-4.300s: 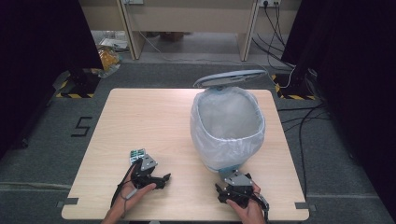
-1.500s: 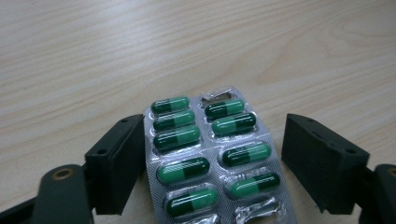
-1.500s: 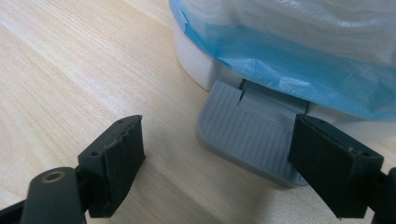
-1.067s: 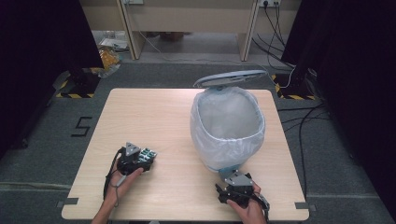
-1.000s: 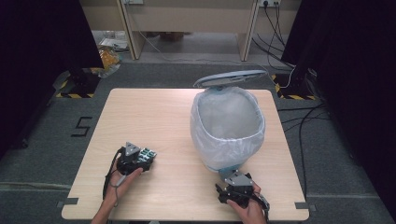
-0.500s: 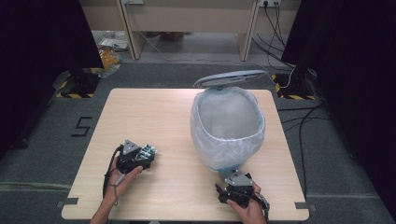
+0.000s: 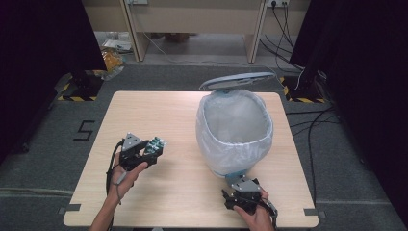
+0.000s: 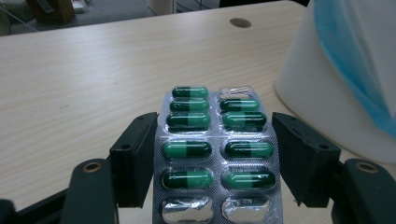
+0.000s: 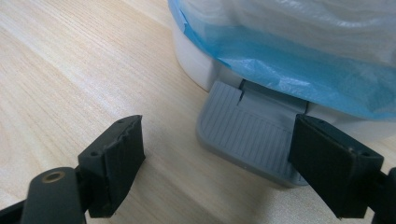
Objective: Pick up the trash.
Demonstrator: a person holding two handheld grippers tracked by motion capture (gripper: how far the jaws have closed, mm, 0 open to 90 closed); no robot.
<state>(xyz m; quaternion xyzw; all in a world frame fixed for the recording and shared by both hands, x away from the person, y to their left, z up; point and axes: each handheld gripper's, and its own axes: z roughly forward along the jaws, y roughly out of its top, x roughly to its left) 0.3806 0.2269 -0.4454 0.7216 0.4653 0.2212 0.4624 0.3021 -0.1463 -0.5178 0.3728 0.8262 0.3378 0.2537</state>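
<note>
Left gripper view has the blister pack clamped between the left gripper jaws, so pickup's done. Bin sits off to its right, lid up. Right gripper hangs open around the pedal. Dropping it in is what's left, I'd say.

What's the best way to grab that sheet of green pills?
Probably by its two long edges, coming in from a short end, as the left gripper does now. The pill sheet is flat, thin and narrow, so the jaws span its width and press the foil rims, sparing the bumpy capsules down the middle.
</note>
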